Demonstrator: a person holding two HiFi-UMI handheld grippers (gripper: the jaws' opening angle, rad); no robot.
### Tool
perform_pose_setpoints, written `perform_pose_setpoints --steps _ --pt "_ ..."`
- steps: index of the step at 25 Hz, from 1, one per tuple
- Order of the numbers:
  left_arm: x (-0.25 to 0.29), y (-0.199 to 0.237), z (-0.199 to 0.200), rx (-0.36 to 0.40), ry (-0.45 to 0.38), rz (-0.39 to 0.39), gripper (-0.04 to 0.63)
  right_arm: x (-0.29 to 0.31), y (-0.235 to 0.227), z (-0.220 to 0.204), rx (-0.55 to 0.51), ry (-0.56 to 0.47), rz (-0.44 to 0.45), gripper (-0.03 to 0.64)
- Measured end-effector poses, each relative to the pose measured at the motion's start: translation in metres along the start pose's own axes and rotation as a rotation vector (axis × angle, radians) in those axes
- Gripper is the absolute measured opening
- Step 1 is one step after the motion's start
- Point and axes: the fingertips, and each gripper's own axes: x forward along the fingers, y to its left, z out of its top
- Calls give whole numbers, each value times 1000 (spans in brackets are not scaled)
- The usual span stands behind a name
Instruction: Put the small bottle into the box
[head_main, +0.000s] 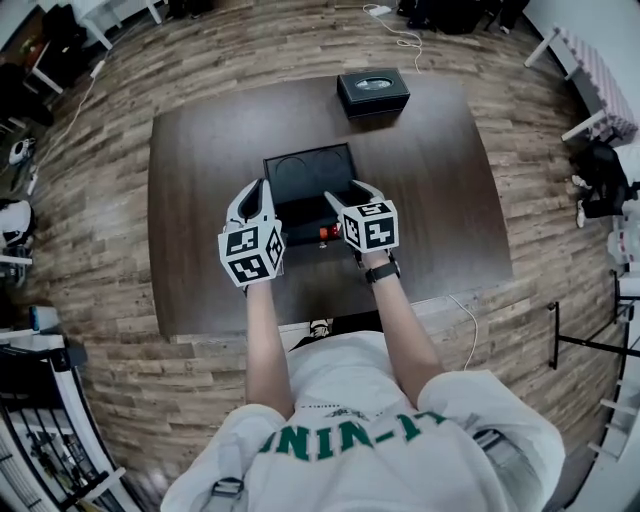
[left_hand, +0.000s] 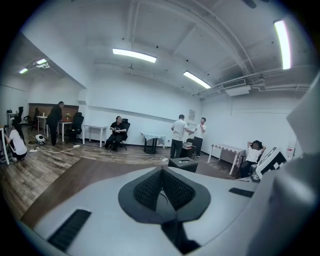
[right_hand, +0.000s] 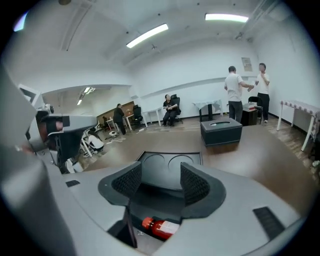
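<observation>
Small bottle (right_hand: 161, 228) lies on its side, apparently inside the near end of the open box (head_main: 305, 170) mid-counter (head_main: 200, 200), below the spread, empty right hand-held gripper (right_hand: 160, 184); the left hand-held gripper (left_hand: 161, 189) is pressed together; a careless jaw could nudge the box or set the bottle rolling.

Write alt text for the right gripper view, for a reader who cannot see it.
The right gripper holds its two jaws open and empty above a small bottle, red with a white label, lying on its side in an open black box. Beyond, a dark tissue box sits on the brown table, with people in an office behind.
</observation>
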Motion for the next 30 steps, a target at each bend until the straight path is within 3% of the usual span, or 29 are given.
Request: perform_pose_setpoints --steps 11,17,24,30 --pt "-56 -13 60 75 -122 -30 8 -97 26 98 -61 -300 -72 192" --pt "-85 -27 86 116 -188 -58 8 -151 51 135 -130 -438 -90 110" --pt "-103 -32 109 133 -236 -68 8 -176 66 155 -144 -513 -91 49" --pt "-100 -34 103 130 -233 -76 8 -176 70 153 -150 -509 -101 17"
